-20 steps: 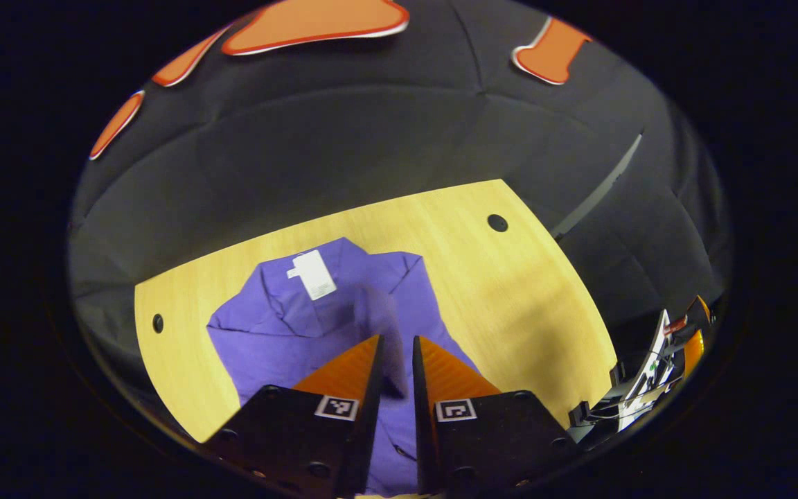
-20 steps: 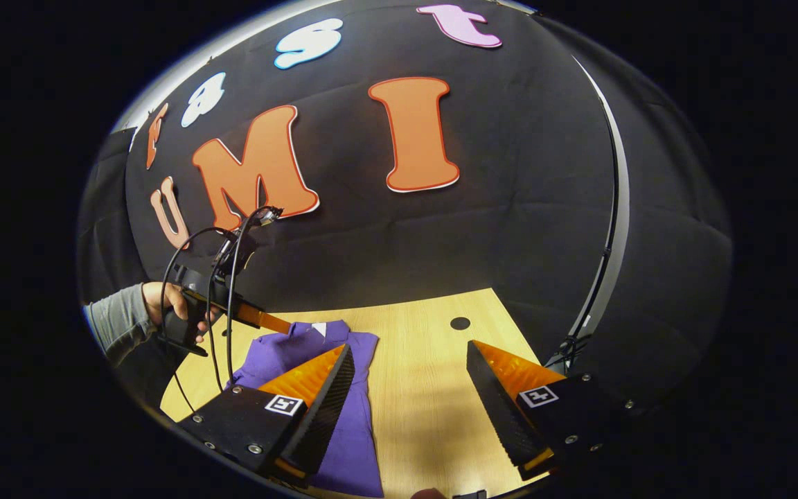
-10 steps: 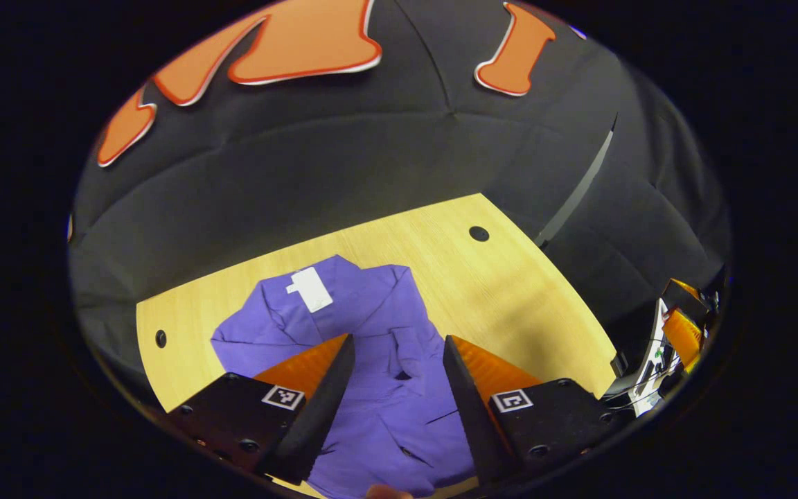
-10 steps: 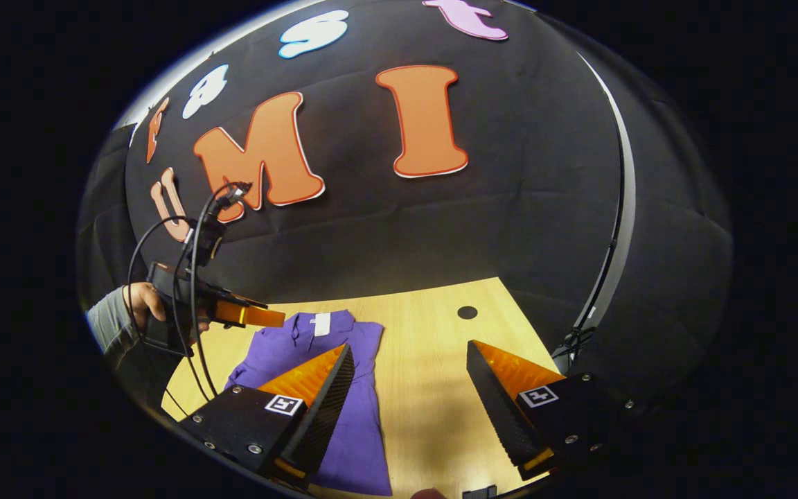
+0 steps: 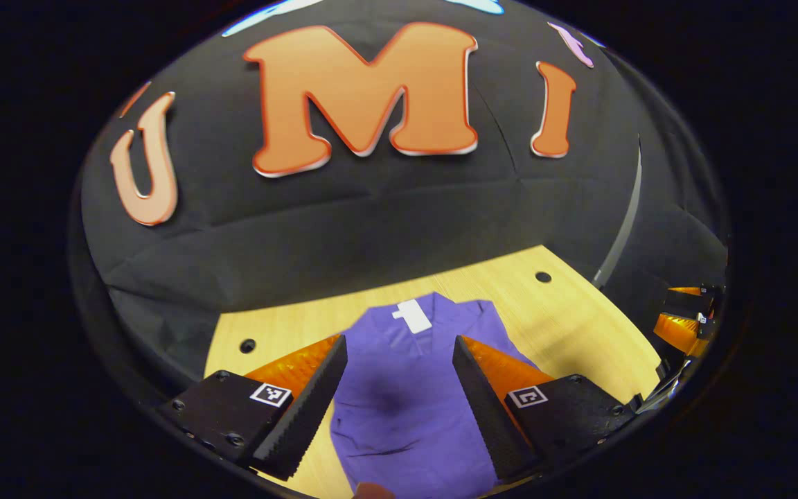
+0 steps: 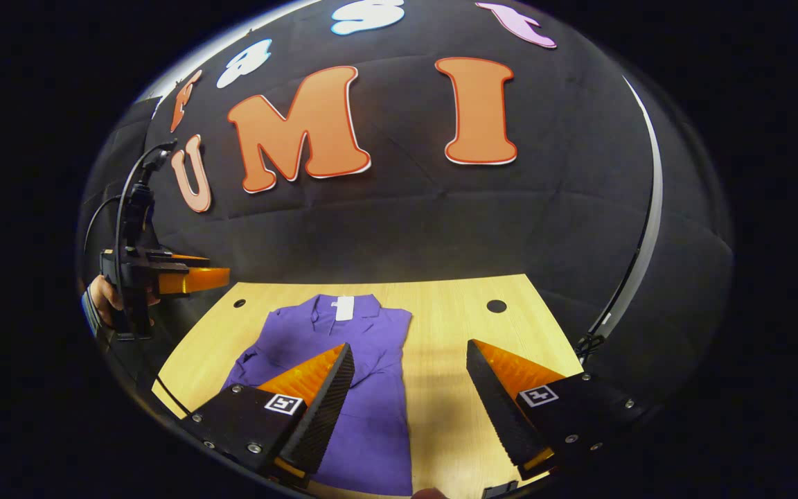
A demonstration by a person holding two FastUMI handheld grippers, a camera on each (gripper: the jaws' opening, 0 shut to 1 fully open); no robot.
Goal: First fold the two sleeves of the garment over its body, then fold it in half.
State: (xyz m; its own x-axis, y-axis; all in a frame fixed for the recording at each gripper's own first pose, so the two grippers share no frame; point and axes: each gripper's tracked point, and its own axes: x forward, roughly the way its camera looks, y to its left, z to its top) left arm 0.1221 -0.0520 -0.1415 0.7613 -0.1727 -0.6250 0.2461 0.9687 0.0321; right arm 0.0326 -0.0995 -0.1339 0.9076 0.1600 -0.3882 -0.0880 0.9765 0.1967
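Observation:
A purple garment (image 5: 413,402) lies flat on the wooden table (image 5: 579,326), collar and white tag (image 5: 413,315) at the far end, both sleeves laid over its body. My left gripper (image 5: 399,353) hangs open above it with nothing between its fingers. In the right gripper view the garment (image 6: 364,367) spreads on the table's left half. My right gripper (image 6: 409,360) is open and empty, its left finger over the garment's right side. Farther left, the left gripper (image 6: 194,279) is held up in a person's hand (image 6: 104,294).
The table (image 6: 454,326) has small dark holes near its far corners (image 6: 496,305) (image 5: 247,345). Bare wood lies to the right of the garment. The right gripper (image 5: 683,315) pokes in at the right edge of the left gripper view. Black cloth walls surround the table.
My left gripper opened, let go of the purple fabric, then rose and drew back. The sleeve now lies flat on the body. My right gripper shifted a little and stayed open.

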